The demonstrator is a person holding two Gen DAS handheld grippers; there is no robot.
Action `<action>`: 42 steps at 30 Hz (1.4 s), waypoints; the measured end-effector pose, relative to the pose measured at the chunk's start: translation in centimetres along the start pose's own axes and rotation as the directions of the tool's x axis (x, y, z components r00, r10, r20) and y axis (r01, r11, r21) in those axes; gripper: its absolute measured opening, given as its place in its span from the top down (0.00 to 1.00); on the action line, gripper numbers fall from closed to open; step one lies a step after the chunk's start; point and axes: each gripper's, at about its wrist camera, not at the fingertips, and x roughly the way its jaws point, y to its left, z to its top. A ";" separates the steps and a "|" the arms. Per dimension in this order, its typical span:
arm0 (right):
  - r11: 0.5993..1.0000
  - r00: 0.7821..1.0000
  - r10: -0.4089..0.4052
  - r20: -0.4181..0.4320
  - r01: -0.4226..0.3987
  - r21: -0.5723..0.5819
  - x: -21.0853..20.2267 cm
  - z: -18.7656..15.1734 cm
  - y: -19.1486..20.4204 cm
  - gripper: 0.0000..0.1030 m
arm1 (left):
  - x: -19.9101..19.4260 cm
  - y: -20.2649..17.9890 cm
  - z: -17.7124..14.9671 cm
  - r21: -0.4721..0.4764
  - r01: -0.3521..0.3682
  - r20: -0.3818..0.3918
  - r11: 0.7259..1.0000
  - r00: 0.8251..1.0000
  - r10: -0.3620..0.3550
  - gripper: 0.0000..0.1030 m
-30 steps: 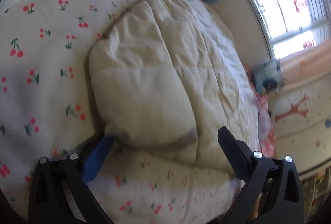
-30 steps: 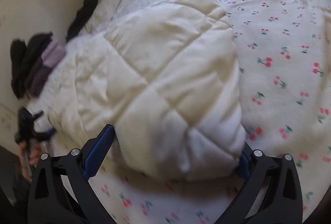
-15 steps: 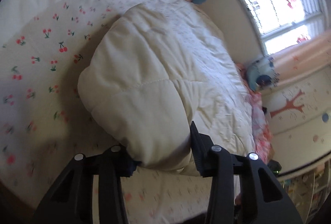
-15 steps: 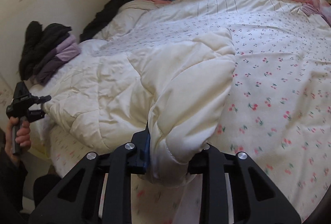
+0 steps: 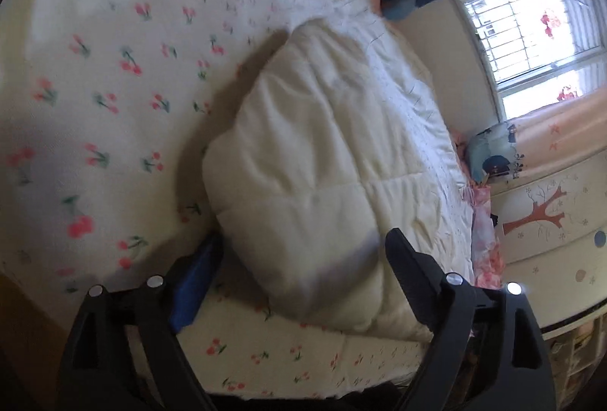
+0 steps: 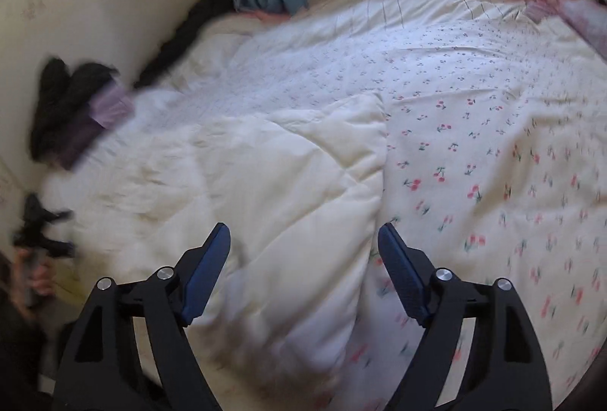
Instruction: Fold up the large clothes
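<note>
No readable writing anywhere. Blurring at far left: dark clothes pile [image 6: 72, 107] beside the wall. Lying on the cherry-print bed sheet [image 6: 493, 153], folded cream quilt [image 5: 322, 175], its near end cut off below. Left gripper [image 5: 299, 266] spread wide, straddling the quilt's corner, gripping nothing. Right gripper [image 6: 303, 244] likewise released, hovering over the fold.

The left gripper [image 6: 41, 232], far off at the edge of the right camera's picture, is a dark blur, so its fingers cannot be made out. The dark clothes [image 6: 68, 111] by the wall are smeared. The near end of the quilt [image 6: 288, 346] is fuzzy. The window [image 5: 531, 43] is cut off.
</note>
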 end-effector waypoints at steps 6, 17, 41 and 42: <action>0.995 0.995 -0.099 0.016 0.099 0.001 0.6 0.4 -0.2 0.26 | 0.8 -2.5 0.8 0.026 0.002 0.081 1.000 0.997 -0.004 0.19; 0.976 0.995 -0.090 -0.050 0.078 -0.203 4.8 -0.5 7.3 0.24 | 2.2 -3.6 1.6 0.034 0.009 0.097 0.999 0.995 -0.012 0.42; 0.938 0.999 0.020 -0.046 -0.035 -0.344 8.4 -0.8 18.0 0.12 | 3.7 -1.0 4.3 -0.053 0.014 0.142 0.998 0.990 -0.006 0.13; 0.939 0.999 0.019 -0.046 -0.034 -0.341 8.2 -0.7 18.1 0.12 | 3.8 -0.9 4.3 -0.057 0.012 0.140 0.998 0.990 -0.004 0.13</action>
